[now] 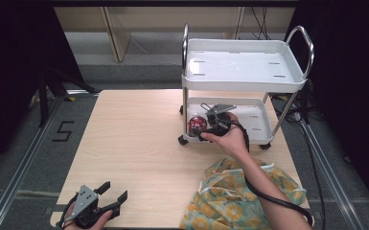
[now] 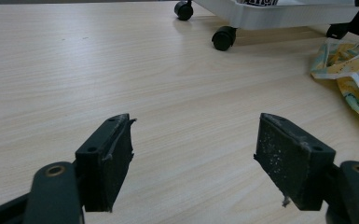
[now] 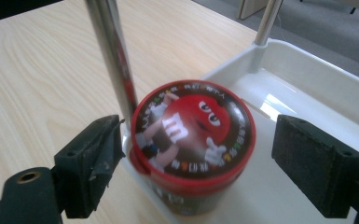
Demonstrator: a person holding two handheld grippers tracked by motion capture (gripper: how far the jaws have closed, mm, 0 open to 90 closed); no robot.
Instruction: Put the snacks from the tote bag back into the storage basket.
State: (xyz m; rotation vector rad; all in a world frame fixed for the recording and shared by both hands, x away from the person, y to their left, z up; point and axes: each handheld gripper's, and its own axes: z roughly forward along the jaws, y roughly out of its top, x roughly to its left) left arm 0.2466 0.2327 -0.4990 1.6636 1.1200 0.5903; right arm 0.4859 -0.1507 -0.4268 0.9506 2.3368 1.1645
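Candy tub [image 1: 197, 124] with its red lid sits in the near-left corner of the cart's [image 1: 249, 85] lower tray, seen from the high view. My right gripper [image 1: 202, 125] is at that corner of the cart, my right hand [image 1: 230, 138] wrapped around its handle. A yellow patterned cloth [image 1: 230, 191] lies on the table [image 1: 139, 143] just in front of the cart, under my right forearm. My left gripper [image 1: 111, 195] rests well away from the cart, at the table's near edge, with its jaws spread.

From the left gripper view, my two black jaws stand wide apart over bare table with nothing between them. The cart's black wheels [image 2: 224, 37] show far ahead, and the cloth [image 2: 349, 74] lies to the right of them.

From the right gripper view, the tub [image 3: 193, 144] stands upright between my open jaws, just inside the tray's white rim [image 3: 233, 65] and close beside the cart's steel post [image 3: 112, 60]. The left jaw is close to the tub's side, though I cannot tell if it touches; the right jaw is clearly apart from it.
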